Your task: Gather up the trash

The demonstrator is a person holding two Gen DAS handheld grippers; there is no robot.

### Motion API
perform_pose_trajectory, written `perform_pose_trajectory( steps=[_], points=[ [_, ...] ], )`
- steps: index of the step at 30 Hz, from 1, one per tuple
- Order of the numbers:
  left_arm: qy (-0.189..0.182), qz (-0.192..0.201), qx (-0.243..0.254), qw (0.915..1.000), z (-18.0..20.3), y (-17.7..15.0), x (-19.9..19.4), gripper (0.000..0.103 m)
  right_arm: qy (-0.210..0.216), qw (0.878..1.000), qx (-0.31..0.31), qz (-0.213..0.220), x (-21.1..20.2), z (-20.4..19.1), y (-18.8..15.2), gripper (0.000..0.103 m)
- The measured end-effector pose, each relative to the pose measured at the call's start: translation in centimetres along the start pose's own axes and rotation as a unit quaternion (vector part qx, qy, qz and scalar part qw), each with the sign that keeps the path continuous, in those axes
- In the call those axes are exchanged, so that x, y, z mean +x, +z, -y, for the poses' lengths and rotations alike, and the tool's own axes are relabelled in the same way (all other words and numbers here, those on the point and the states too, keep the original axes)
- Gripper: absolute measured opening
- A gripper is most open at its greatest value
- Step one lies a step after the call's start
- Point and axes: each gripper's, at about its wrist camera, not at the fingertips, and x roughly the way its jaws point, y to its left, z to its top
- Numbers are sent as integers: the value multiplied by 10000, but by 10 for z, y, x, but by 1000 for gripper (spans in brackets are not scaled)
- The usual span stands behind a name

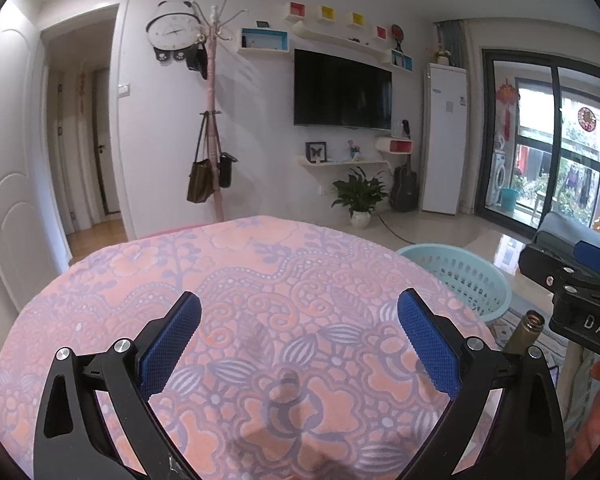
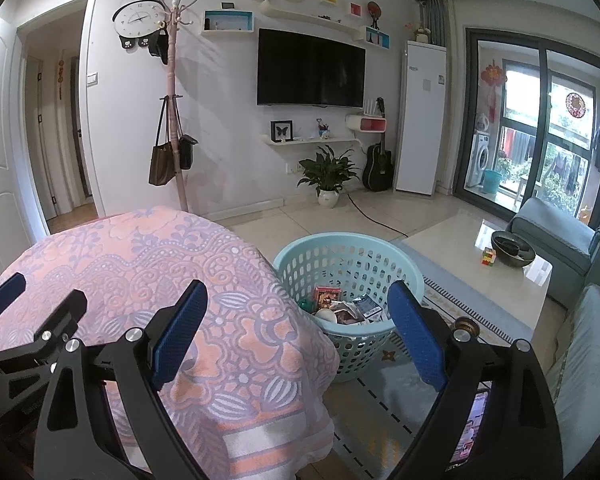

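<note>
1. The left gripper [image 1: 299, 316] hangs over the pink blanket [image 1: 240, 280], jaws spread wide, nothing between them.
2. The right gripper [image 2: 296, 306] is also wide open and empty, over the blanket's right edge with the basket [image 2: 300, 258] ahead.
3. The basket stands on the rug [image 2: 384, 396], just beside the blanket's hanging edge.
4. Trash [image 2: 346, 308] lies in the basket's bottom: a red packet, a white cup, crumpled wrappers.
5. A bottle [image 1: 528, 330] neck shows near the right gripper in the left view.
6. The blanket top is bare of litter.
</note>
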Motion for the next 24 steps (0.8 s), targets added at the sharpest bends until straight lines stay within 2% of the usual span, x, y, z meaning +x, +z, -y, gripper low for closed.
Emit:
perform_pose_trajectory(
  steps=[5, 11, 18, 24],
  points=[
    [-11, -38, -48, 10000, 3, 5, -5, 95, -6, 10000, -9, 82, -4, 0, 5, 87],
    [157, 107, 59, 9998, 5, 19, -34, 95, 28, 9997, 12, 245, -20, -3, 14, 87],
    [541, 106, 222, 9982, 7, 23, -59, 96, 147, 9993, 29, 343, -38, -8, 17, 87],
    [349, 12, -194, 9992, -8, 23, -73, 96, 215, 9988, -28, 428, -52, -15, 18, 87]
  ],
)
